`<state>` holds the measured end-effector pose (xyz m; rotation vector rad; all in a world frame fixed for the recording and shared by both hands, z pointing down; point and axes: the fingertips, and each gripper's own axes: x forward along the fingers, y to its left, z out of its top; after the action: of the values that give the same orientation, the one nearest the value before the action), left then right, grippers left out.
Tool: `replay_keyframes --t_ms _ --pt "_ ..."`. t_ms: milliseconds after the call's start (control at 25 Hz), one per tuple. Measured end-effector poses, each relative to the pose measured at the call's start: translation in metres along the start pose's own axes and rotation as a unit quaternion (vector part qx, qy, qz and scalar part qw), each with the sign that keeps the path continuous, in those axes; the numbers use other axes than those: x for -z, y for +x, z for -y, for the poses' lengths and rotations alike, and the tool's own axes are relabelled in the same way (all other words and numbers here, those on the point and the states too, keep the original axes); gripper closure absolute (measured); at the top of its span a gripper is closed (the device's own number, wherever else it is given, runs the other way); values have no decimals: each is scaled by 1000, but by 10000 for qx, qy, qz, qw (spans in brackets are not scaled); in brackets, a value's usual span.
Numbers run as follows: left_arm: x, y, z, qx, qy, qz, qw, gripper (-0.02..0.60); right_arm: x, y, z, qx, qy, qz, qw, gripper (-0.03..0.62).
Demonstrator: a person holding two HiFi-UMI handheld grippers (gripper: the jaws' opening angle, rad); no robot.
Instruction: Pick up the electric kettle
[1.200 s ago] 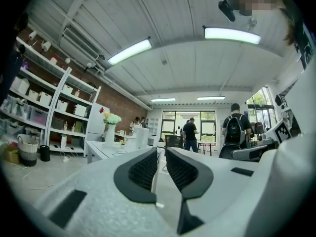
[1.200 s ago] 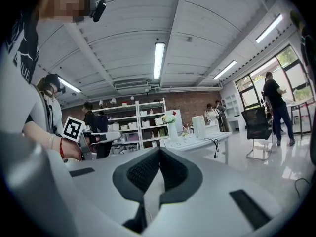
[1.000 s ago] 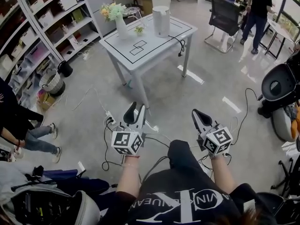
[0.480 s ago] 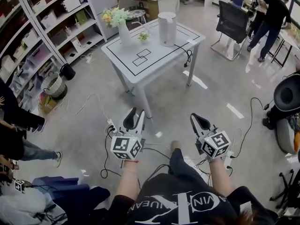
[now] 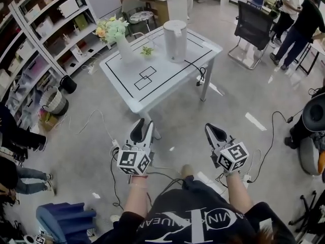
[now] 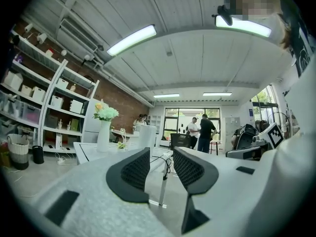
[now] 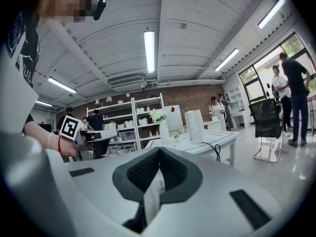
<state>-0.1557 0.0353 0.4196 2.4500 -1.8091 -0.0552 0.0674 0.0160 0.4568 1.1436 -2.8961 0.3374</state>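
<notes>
Kettle upright near table far edge. Left gripper parted, empty; right gripper clenched, empty.

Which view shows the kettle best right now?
Head view: the whole electric kettle stands unobstructed on the white table, its cord trailing off the edge. Right gripper view shows it smaller, side-on. Left gripper view shows it small and far away.
</notes>
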Motion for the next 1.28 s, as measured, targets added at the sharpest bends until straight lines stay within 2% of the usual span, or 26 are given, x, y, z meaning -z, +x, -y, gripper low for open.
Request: replay_keyframes --t_ms 280,560,880,1280 --pt "3 66 -15 -36 123 -173 9998 460 -12 51 49 -246 95 66 9996 595" --pt "10 94 -24 -110 56 -203 9997 460 -8 74 68 -397 105 -24 9992 595" --pt "6 118 -22 67 21 -94 9999 460 -1 76 78 -334 147 -64 9993 595" --pt "10 176 -19 435 -40 -79 9990 460 -1 105 116 -198 187 -152 9995 595"
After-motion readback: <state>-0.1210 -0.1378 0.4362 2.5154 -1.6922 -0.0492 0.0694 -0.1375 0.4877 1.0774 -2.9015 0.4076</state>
